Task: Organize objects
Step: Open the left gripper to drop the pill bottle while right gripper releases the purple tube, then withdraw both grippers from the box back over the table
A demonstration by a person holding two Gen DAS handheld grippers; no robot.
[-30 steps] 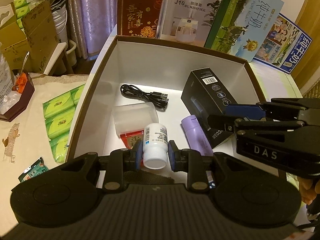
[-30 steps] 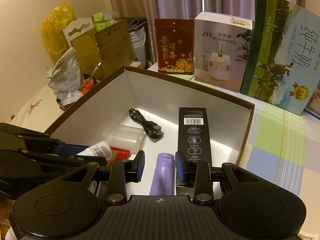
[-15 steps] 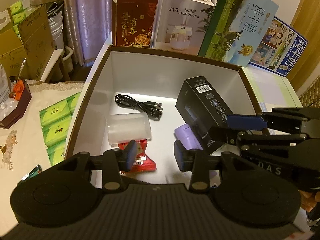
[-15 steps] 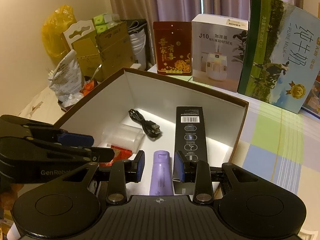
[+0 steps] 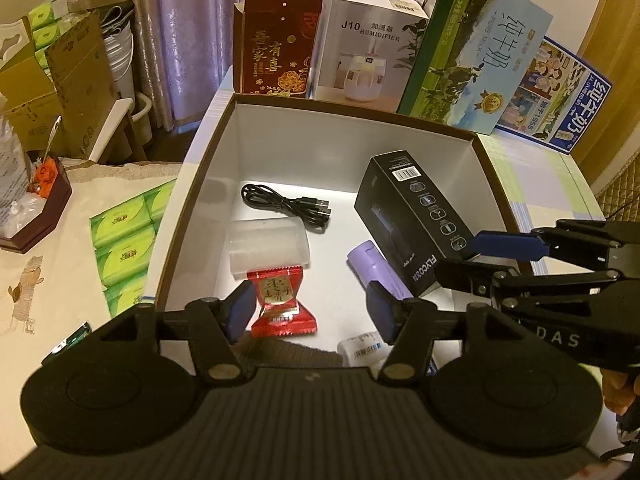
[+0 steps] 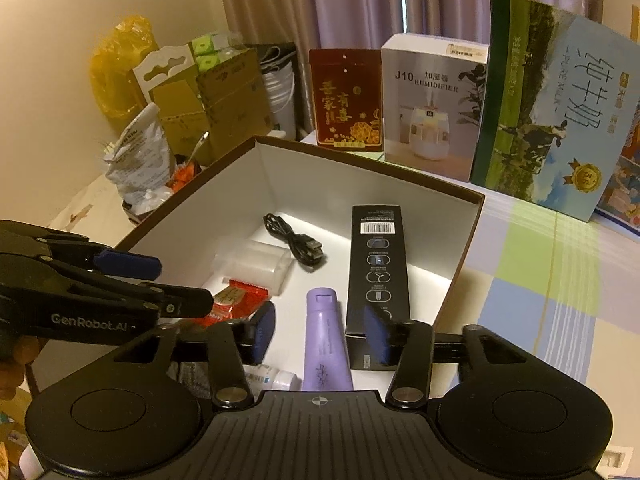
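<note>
An open brown box (image 5: 192, 200) (image 6: 468, 240) with a white inside holds a black cable (image 5: 288, 204), a clear plastic case (image 5: 268, 246), a red candy packet (image 5: 280, 304), a purple tube (image 5: 378, 268) (image 6: 324, 336), a black carton (image 5: 416, 220) (image 6: 378, 264) and a small white bottle (image 5: 360, 350) (image 6: 268, 376) lying on its side. My left gripper (image 5: 310, 312) is open and empty above the box's near edge. My right gripper (image 6: 320, 330) is open, its fingers either side of the purple tube, not touching it.
A red gift box (image 5: 278, 62), a humidifier box (image 5: 368, 52) and milk cartons (image 5: 476, 68) stand behind the box. Green tissue packs (image 5: 124, 244) lie left of it. Cardboard boxes (image 6: 208, 100) and a yellow bag (image 6: 116, 68) are at the far left.
My left gripper opened and let go of the white bottle, which now lies on the box floor. My right gripper opened wider around the purple tube.
</note>
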